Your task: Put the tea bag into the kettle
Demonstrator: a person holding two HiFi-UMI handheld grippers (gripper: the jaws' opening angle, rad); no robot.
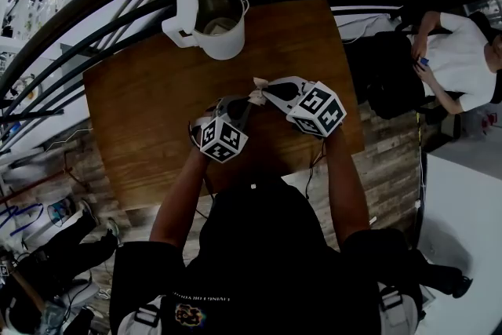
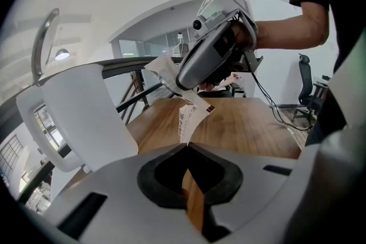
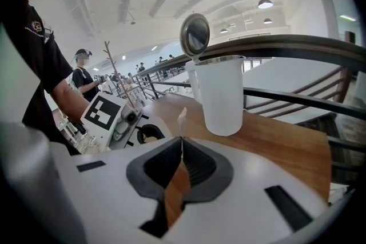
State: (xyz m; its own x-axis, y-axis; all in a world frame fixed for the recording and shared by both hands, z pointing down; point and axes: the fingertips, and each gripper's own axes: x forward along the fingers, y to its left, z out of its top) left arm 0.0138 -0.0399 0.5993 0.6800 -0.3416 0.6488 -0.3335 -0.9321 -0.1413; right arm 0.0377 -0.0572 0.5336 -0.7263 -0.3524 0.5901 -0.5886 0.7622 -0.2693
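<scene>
Your left claw (image 1: 248, 103) and right claw (image 1: 267, 89) are both pressed together on the tea bag (image 2: 189, 116). You hold it over the surface (image 1: 141, 110), near you. The kettle (image 1: 220, 26) stands at the far side, lid open. The bag is not in yet.

Office mezzanine: railing (image 3: 297, 43), swivel chair (image 2: 302, 63).

The right gripper (image 3: 182, 143) pinches a tea bag (image 3: 181, 118) edge-on between closed fingers (image 3: 209, 166); beyond, a white kettle (image 3: 222, 94), lid (image 3: 195, 34) raised, stands on the wooden counter (image 3: 286, 146).
</scene>
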